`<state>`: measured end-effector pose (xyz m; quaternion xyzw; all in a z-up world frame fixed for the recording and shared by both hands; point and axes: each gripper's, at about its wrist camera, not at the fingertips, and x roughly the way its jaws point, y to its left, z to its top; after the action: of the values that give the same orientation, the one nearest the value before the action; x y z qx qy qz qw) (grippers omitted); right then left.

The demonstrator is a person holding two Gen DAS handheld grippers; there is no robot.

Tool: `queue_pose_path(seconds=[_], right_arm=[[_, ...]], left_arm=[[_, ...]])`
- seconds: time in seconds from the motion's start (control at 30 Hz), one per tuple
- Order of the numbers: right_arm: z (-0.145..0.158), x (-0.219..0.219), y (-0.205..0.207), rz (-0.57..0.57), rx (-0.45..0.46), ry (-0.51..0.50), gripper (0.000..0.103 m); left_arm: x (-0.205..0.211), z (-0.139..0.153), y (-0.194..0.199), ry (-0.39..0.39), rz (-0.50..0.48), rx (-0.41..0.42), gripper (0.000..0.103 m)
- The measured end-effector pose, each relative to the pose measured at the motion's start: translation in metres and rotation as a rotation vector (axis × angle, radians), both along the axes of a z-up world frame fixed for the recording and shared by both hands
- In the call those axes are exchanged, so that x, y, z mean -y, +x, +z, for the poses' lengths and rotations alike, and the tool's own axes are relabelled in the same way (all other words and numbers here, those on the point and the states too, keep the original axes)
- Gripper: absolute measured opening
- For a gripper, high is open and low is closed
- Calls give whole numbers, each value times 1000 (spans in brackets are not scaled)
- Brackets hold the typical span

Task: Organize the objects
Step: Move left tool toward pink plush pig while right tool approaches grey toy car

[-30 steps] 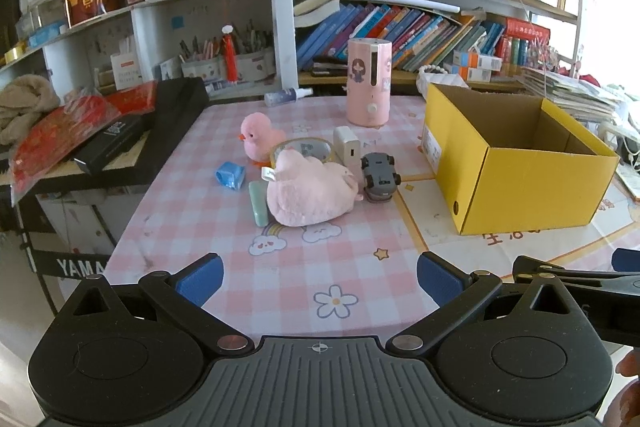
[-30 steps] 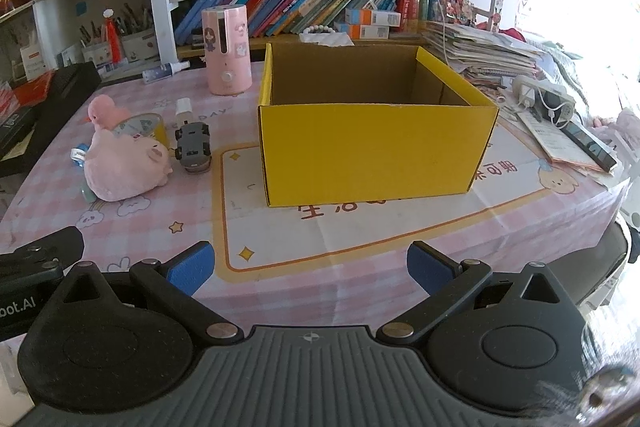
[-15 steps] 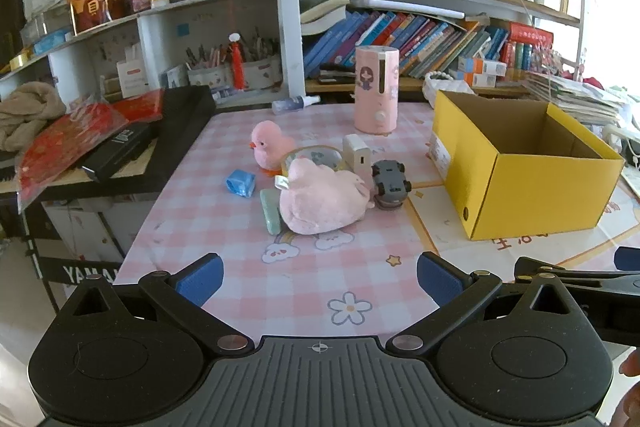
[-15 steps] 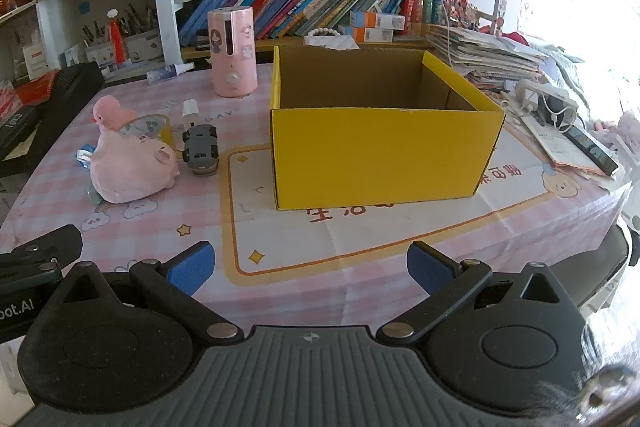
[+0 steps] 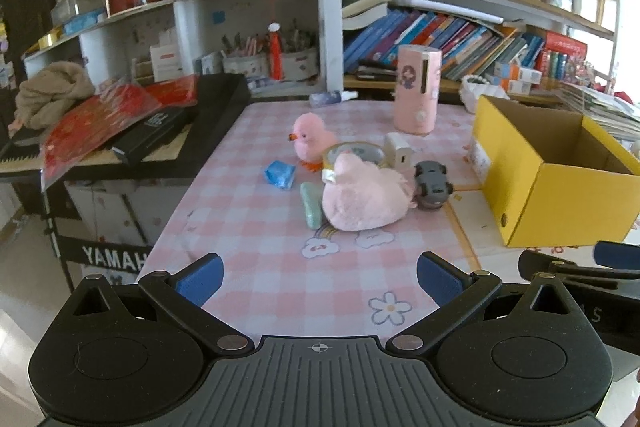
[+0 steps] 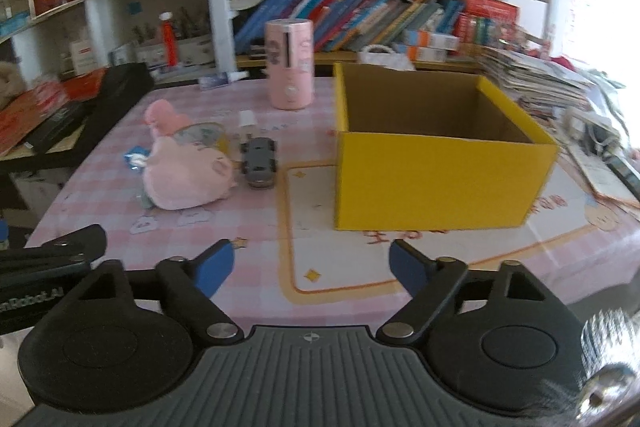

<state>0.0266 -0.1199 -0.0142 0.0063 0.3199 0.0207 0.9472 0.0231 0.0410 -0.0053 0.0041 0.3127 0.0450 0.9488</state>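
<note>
Checked pink tablecloth (image 5: pixel 248 227), square cardboard box (image 6: pixel 436 171), fluffy plush (image 5: pixel 364 197)

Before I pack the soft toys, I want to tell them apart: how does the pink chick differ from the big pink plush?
The pink chick is smaller and stands upright; the big pink plush is bulkier and lies slumped. The chick shows an orange beak and feet; the plush shows none. The chick sits farther back, the plush nearer the claws. Both are pink and fuzzy.
</note>
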Motion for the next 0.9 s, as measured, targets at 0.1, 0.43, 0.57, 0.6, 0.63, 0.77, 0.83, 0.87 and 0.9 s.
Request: queue_pose_path(seconds=[0.1,0.43,0.57,0.6,0.63,0.77,0.83,0.87,0.9], right_arm=[[-1,-6,7,35,-2,8,61],[-3,-21,57,111,-13,55,52],[-6,-30,85,144,-28,56,52],[-7,-31,93,148,-33,58,52],[-8,-32,99,149,-37,61,52],[-14,-33,132,136,-66,72,52],[-17,-35,150,123,-78,56,53],[-19,-37,156,119,-82,46,55],[-22,-38,163,115,-85,33,56]], left_arm=[[-6,-4,5,-14,22,-21,103],[-22,-14,35,43,93,-52,103],[-24,-15,52,53,100,-56,103],[-25,-16,57,51,101,-56,103],[-25,-16,62,49,101,-57,103],[-24,-19,80,40,82,-62,103],[-23,-20,87,35,65,-62,103],[-22,-20,91,33,56,-62,103],[-22,-21,95,30,47,-61,103]])
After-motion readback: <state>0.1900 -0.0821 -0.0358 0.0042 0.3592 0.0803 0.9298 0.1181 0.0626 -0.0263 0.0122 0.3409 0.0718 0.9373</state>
